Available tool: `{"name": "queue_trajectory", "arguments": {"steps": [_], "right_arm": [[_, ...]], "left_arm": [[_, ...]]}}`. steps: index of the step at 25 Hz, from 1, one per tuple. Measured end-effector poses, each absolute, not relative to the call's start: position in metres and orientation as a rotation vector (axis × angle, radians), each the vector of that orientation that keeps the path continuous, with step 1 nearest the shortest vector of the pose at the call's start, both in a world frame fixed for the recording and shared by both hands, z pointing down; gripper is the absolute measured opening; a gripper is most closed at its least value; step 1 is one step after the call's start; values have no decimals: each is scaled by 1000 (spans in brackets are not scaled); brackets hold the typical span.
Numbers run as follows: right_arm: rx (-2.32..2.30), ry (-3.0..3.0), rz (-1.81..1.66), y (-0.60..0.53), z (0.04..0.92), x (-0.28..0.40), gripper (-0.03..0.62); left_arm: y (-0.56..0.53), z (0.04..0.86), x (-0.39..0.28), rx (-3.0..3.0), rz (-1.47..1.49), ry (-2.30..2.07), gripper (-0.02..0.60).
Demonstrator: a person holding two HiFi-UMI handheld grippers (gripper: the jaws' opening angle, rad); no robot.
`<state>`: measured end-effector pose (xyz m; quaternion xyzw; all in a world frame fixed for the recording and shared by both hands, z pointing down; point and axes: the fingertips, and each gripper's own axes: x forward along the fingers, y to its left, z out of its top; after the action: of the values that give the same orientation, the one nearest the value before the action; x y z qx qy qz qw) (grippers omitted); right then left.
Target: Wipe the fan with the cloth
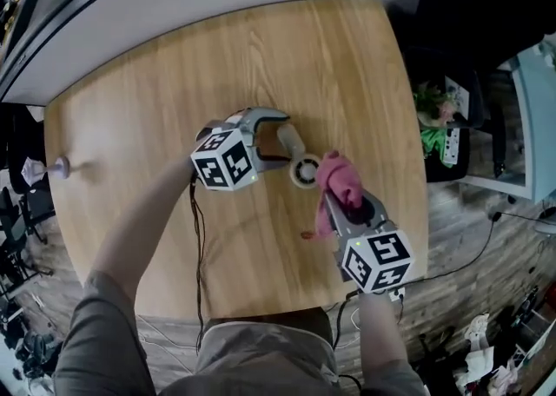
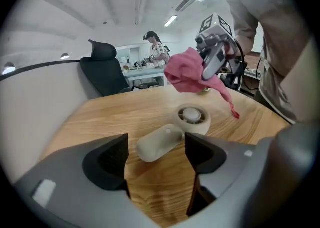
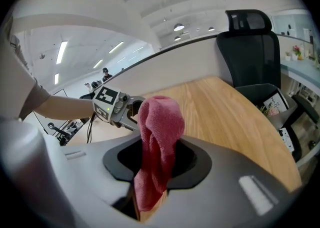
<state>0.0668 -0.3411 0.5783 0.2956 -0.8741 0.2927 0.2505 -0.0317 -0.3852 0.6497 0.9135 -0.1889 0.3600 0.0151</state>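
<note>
Left gripper (image 2: 156, 144), jaws wide apart astride the handle of the fan (image 2: 192, 118) lying on the table (image 1: 156, 82), seemingly to steady it; right gripper (image 3: 157, 159) clamps the cloth (image 3: 159, 122) just beside the fan's head, ready to wipe.

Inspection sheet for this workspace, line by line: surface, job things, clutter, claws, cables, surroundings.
Surface: wooden table, bare wood, no spills seen.
Job's things: small pale fan lying on the table; pink cloth held up close beside it.
Clutter: one small pale object near the table's left edge, too small to identify.
Grippers: left claw open, the fan's handle in the gap, not gripped; right claw shut on the cloth.
Cables: black cable trailing from the left claw off the near edge.
Surroundings: black chair; plant to the table's right.
</note>
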Motion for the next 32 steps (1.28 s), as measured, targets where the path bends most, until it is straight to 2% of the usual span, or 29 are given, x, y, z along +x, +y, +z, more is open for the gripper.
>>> {"name": "queue_trajectory", "arguments": {"steps": [7,10,15,22,32], "right_arm": [[796,-2297,817,-333,609,66,121],[800,-2262,792,-333,618,66,121],[805,-2201,706,-346,622,68,121],[766,-2119,477,-353,624,54,121],[450,-2190,365,-308,625,-20,121]], "left_arm": [[-379,672,-29,2803,1122,-543,311],[-372,672,-30,2816,1140,-569,230],[-352,668,-38,2778,1069,-674,191],[-327,663,-43,2661,1013,-863,173],[-301,663,-33,2480,916,-1047,167]]}}
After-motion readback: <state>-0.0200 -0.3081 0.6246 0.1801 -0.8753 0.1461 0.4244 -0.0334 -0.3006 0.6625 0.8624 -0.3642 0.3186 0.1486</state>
